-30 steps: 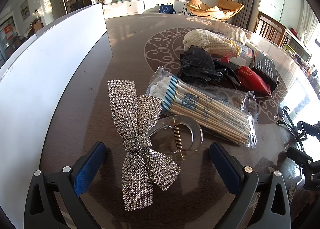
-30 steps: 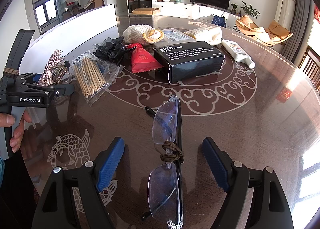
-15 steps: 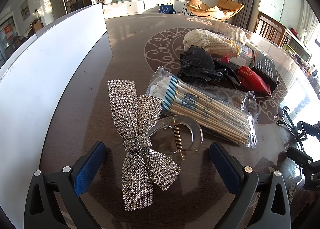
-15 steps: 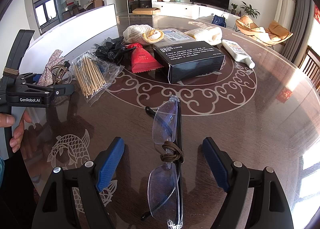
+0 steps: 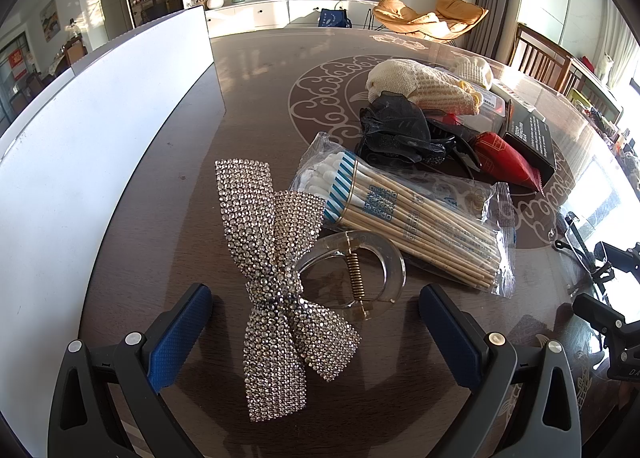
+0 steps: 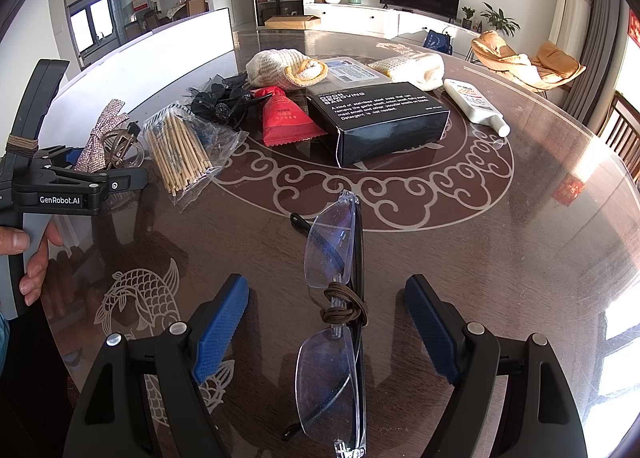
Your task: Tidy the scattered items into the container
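Glasses (image 6: 336, 322) showed only from my right wrist, the sparkly bow (image 5: 280, 274) close-up only from my left; both grippers (image 6: 326, 322) (image 5: 316, 322) gaped wide around them, touching nothing, on the table (image 6: 500, 258).

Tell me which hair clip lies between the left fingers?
The rhinestone bow clip, silver with a clear claw; the black gauze clip lies farther away, beyond the cotton swabs.

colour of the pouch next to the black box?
Red pouch, beside the black box; clearest in the right wrist view.

Glass-topped patterned table (image 6: 460, 258) with glasses (image 6: 336, 298), swab packet (image 5: 408, 214), rhinestone bow clip (image 5: 280, 266), black box (image 6: 380, 122).
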